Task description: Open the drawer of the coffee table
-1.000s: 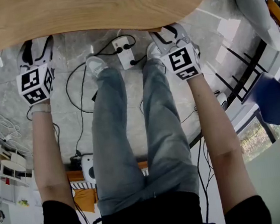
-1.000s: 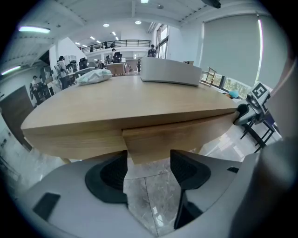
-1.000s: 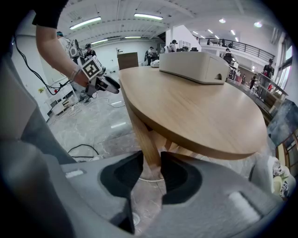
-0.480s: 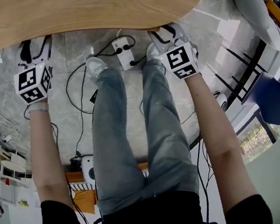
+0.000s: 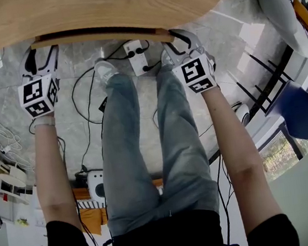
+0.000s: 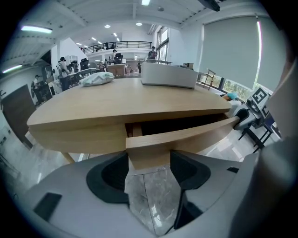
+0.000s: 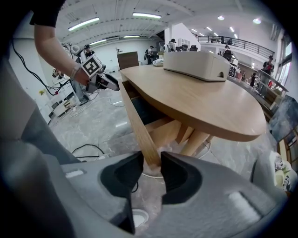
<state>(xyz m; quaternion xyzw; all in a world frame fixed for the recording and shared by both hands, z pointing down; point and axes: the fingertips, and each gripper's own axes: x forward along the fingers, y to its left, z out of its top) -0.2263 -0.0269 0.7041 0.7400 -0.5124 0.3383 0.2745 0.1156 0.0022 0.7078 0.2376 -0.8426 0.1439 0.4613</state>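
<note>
Pulling step, I'd say: left tongs [image 6: 149,160] and right tongs [image 7: 152,166] each pinch an end of the drawer front [image 5: 99,36], which sits barely out from under the table [image 5: 101,9]. The left grip looks tight, probably. Next it needs an even, straight pull back on both ends.

The wooden coffee table [image 6: 116,100], its drawer [image 6: 186,135] ajar, carries a white box [image 6: 167,74] and, seemingly, a crumpled pale cloth [image 6: 96,79].

A white plastic power strip [image 5: 135,58] lies on the grey marble floor [image 5: 232,37], black cables [image 5: 91,133] looping left of it. A blue chair [image 5: 300,108] stands at the right. Far off, a long white rectangular box [image 6: 167,75] sits right of a crumpled pale bag [image 6: 96,79]
</note>
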